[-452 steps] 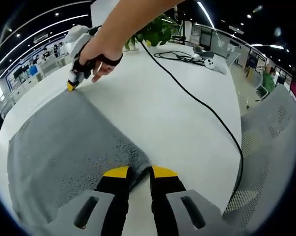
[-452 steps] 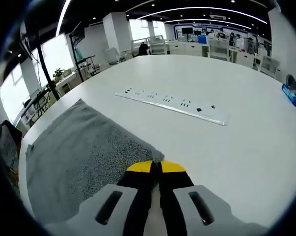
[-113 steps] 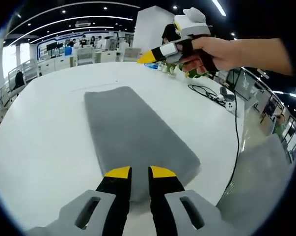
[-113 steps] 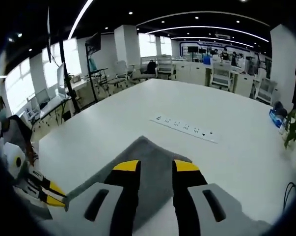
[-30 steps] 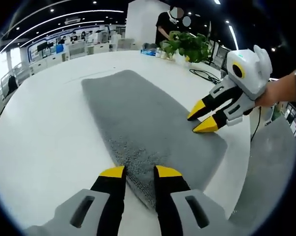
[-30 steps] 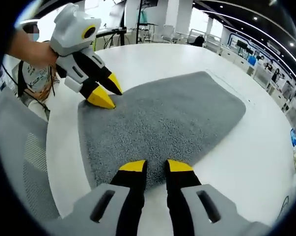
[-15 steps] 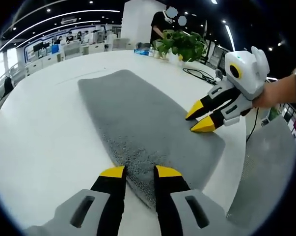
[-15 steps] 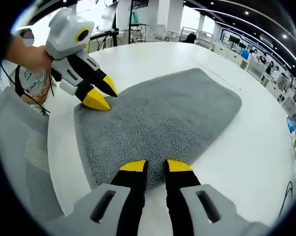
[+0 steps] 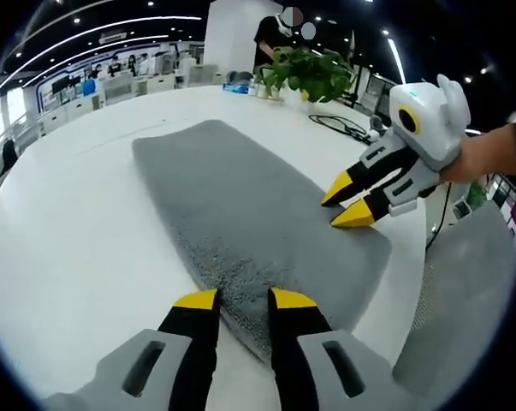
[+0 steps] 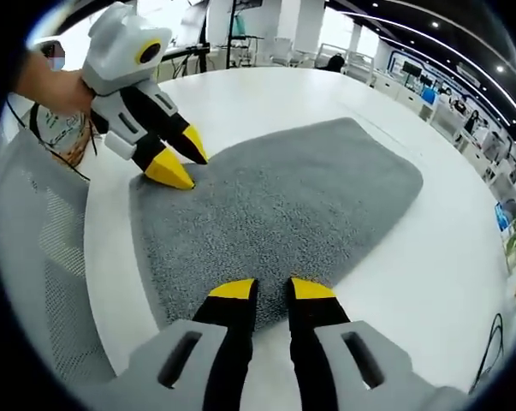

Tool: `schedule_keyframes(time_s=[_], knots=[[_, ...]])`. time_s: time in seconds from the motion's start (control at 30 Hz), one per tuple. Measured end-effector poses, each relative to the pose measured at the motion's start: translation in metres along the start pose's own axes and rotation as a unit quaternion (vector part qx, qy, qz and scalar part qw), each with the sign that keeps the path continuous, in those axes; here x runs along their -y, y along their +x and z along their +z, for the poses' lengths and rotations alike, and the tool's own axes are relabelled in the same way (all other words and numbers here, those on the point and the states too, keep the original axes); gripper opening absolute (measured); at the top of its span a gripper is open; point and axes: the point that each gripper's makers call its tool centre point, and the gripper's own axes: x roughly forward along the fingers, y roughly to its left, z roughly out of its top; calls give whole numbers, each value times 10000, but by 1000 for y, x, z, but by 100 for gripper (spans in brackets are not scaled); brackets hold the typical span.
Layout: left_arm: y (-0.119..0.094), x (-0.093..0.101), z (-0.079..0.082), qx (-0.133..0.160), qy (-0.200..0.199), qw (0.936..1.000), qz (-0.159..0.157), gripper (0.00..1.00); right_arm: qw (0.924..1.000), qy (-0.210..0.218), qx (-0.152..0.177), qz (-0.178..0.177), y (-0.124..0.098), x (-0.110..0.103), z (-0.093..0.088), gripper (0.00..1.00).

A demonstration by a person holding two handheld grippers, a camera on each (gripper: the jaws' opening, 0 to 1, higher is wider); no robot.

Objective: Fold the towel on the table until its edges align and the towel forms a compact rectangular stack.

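The towel (image 9: 240,214) is a grey, pile-surfaced cloth lying flat on the white table (image 9: 78,240) as a long, narrow strip, apparently already folded at least once, since its near edge shows some thickness. Its near short end lies close to the table edge nearest the person; its far short end reaches toward the middle of the table.

Handling, as a judgement: soft, limp and light, with a rough nap that should grip well and not slip. It is not fragile. It will sag and drag if lifted from 1 point only, so the 2 near corners are the sound places to take hold, pinching all layers together.

Long axis: it runs away from the person, from the near table edge toward the table's far side. In the right gripper view the towel (image 10: 275,214) reads the same, narrowing with distance.

Left gripper (image 9: 245,300): its jaws stand a narrow gap apart, straddling the near-left corner of the towel, tips at the cloth edge; whether any cloth is pinched I cannot tell. It also appears in the right gripper view (image 10: 179,159), tips down on that corner.

Right gripper (image 10: 272,289): jaws likewise narrowly parted at the near-right corner, grasp unconfirmed. In the left gripper view (image 9: 350,199) its tips rest at the towel's right edge.
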Motion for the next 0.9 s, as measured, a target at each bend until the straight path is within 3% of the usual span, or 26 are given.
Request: schedule_keyframes(time_s=[0.33, 0.5, 0.6, 0.73, 0.83, 0.9], knots=[[8, 29, 3, -205, 140, 9997, -61, 23, 10000, -71, 52, -6, -17, 5, -22, 13], [8, 35, 2, -273, 137, 9995, 58, 23, 9999, -37, 100, 22, -21, 4, -25, 13], [9, 34, 1, -327, 398, 9986, 118, 23, 9999, 40, 157, 50, -21, 4, -25, 13], [9, 32, 2, -473, 265, 9984, 181, 23, 9997, 202, 104, 86, -20, 5, -24, 13], [10, 33, 2, -624, 508, 9961, 353, 23, 9993, 351, 126, 103, -20, 6, -25, 13], [10, 36, 2, -712, 548, 9949, 467, 23, 9998, 77, 123, 105, -19, 4, -25, 13]])
